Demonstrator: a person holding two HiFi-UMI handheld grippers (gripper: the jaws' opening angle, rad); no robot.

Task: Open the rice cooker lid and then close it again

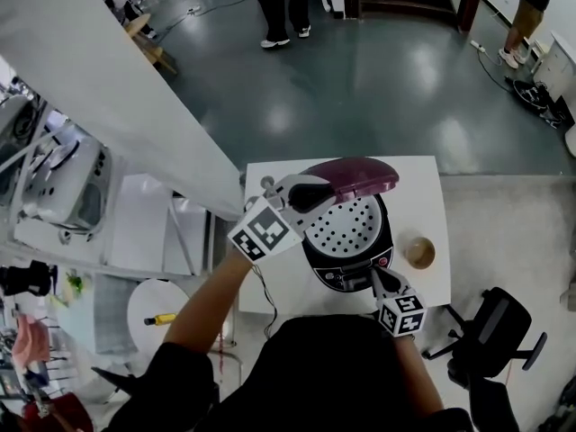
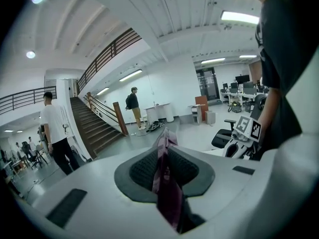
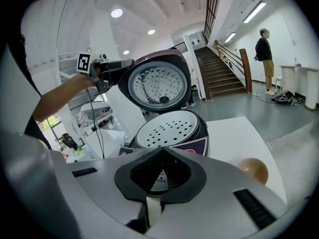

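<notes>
Two grippers work at one rice cooker (image 1: 346, 241) in the head view: it sits mid-width on a white table (image 1: 270, 282), close to the near edge, with bare top on both sides. Its maroon lid (image 1: 360, 176) stands raised, the left gripper (image 1: 304, 193) clamped on its rim; the right gripper (image 1: 376, 280) is at the front panel. A brown bowl (image 1: 418, 252) stands just right of the cooker. Left gripper view: the pads pinch the lid's edge. Right gripper view: jaws together, nothing between them; the panel print is too small to read
</notes>
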